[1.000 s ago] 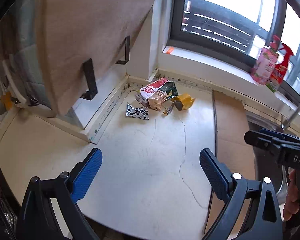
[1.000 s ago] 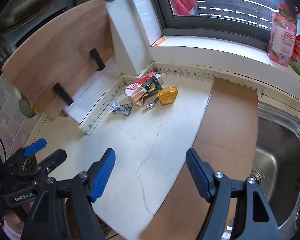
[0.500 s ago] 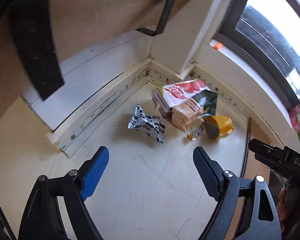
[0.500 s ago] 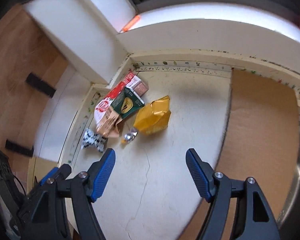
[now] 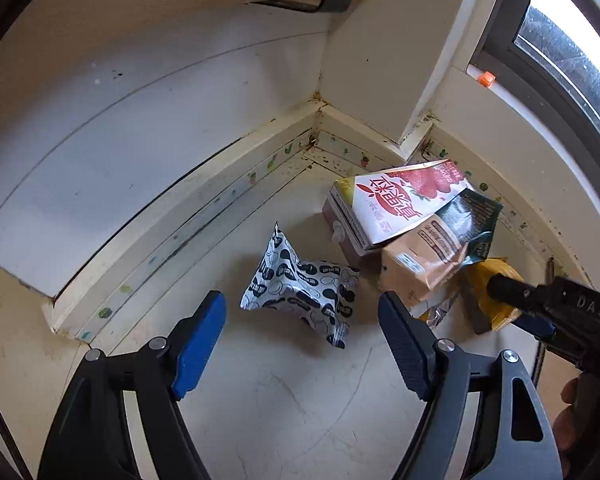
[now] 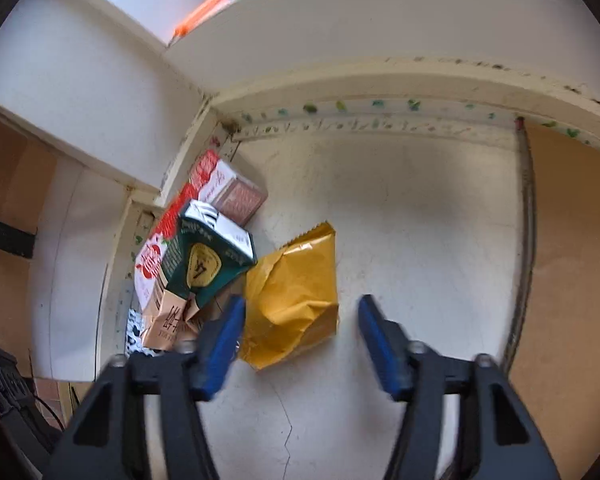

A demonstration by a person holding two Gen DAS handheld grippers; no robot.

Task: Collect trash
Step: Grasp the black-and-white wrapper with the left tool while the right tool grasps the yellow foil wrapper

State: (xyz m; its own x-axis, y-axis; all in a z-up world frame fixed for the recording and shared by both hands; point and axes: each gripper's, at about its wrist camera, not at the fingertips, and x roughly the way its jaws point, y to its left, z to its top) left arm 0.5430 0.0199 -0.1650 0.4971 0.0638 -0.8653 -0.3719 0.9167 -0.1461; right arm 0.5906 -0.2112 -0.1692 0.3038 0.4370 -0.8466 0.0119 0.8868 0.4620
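Jaws closing, gripping nothing: left gripper around spotted wrapper, right gripper around yellow pouch (crumpled).

Glossy crinkled yellow foil wrapper, printed paperboard carton, matt cracked countertop

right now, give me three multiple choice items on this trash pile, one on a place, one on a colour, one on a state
1. Where does the trash lie?
A. in a sink
B. in the counter's corner
C. on the window sill

2. What colour is the packet in front of the right gripper?
A. yellow
B. purple
C. pink

3. How is the black and white packet?
A. lying free on the counter
C. clamped in the left gripper
B. inside a bin

Key: 1 B, the pile sits where two walls meet; 2 A, the yellow packet lies between the closing jaws; 3 A, no pad touches it.
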